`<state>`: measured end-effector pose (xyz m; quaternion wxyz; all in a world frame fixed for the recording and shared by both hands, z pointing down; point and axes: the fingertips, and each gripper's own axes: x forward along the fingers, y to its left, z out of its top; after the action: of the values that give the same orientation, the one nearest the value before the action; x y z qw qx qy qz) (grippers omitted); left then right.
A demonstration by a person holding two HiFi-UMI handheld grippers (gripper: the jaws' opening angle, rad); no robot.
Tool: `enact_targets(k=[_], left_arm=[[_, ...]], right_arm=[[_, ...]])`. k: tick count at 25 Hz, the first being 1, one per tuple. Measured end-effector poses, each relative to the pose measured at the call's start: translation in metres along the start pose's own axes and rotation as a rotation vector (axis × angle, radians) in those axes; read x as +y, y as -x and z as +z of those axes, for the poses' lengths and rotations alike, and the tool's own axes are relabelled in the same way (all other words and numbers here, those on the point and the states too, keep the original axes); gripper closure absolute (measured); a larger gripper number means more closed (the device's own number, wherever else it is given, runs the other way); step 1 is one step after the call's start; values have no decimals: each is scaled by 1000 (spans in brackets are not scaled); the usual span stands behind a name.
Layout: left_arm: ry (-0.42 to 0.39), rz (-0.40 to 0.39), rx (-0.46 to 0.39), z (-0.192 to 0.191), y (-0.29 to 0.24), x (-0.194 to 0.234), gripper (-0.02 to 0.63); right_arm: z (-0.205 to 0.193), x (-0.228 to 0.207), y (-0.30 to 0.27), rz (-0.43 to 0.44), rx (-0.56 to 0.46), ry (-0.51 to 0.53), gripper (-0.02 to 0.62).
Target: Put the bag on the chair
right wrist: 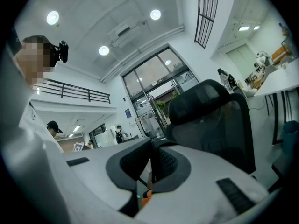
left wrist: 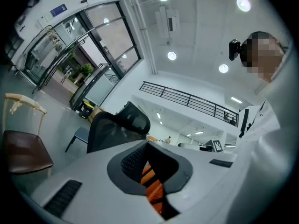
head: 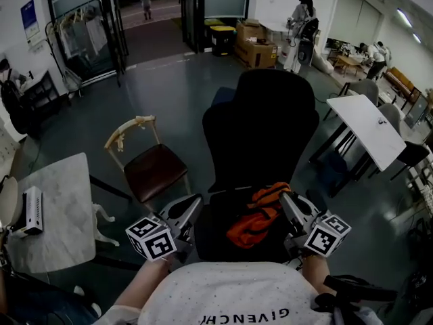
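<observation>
An orange bag (head: 256, 215) lies crumpled on the seat of the black office chair (head: 260, 127) just in front of me. My right gripper (head: 285, 198) is shut, and its tip sits at the bag's right edge. I see nothing pinched between its pads. My left gripper (head: 196, 200) is shut too and points at the seat's left side, a little apart from the bag. In the left gripper view, orange bag (left wrist: 154, 190) fabric shows below the shut left gripper (left wrist: 147, 143). In the right gripper view, a bit of the orange bag (right wrist: 146, 195) shows under the right gripper (right wrist: 151, 143), with the chair (right wrist: 210, 115) back beyond.
A wooden chair with a brown seat (head: 152, 168) stands left of the office chair. A marble table (head: 61, 229) at the far left carries a white box (head: 32, 210). A white table (head: 369, 127) stands at the right. Cardboard boxes (head: 256, 46) and people are far back.
</observation>
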<state>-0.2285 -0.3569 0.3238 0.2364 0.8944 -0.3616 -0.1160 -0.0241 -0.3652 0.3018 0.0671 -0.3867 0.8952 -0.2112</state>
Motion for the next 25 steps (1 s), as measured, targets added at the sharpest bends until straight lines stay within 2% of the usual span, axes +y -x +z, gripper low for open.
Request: enact_targets(k=[8, 12, 18, 25], left_arm=[[30, 32, 7, 1, 2, 37, 611], [39, 38, 27, -8, 0, 46, 611], [2, 57, 81, -26, -7, 50, 611], [-27, -4, 151, -42, -20, 39, 611]], right_arm=[[-44, -18, -60, -24, 124, -29, 595], [-69, -24, -69, -29, 183, -53, 597], [-95, -39, -68, -65, 228, -75, 595], [-118, -55, -69, -106, 275, -77, 597]])
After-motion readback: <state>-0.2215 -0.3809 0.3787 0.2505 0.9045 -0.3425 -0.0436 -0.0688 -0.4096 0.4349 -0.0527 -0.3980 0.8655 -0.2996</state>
